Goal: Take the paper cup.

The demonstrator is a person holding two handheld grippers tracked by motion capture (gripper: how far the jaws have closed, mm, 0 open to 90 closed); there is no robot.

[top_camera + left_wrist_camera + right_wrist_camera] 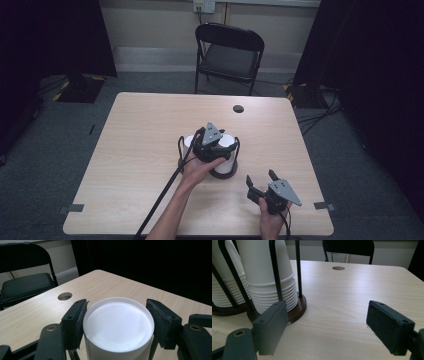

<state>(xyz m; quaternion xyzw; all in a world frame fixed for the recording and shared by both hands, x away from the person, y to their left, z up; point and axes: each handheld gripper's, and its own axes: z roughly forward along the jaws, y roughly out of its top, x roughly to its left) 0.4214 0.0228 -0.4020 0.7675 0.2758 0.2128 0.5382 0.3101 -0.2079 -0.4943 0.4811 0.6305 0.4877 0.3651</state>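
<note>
A: Surface and room?

B: Pale wood-grain table (140,150), round cable hole (238,108) toward the upper middle. Grey floor, black folding chair (229,52) at top centre, dark curtains on both sides.

A: Cups?

B: Stacked white paper cups (272,290), upside down in a black wire holder on a brown base (298,308), mid-frame in the high view.

A: Grippers?

B: Left gripper (117,322) pinches the top cup (118,325); the right-hand pad's contact looks likely, though shadowed. Right gripper (261,182), lower right, jaws spread, holding nothing.

The cup stack (118,326) is sitting between the left gripper's (214,145) jaws, in a holder (294,307) standing on the bench (140,150); the right gripper (261,182) is lying right of it.
</note>
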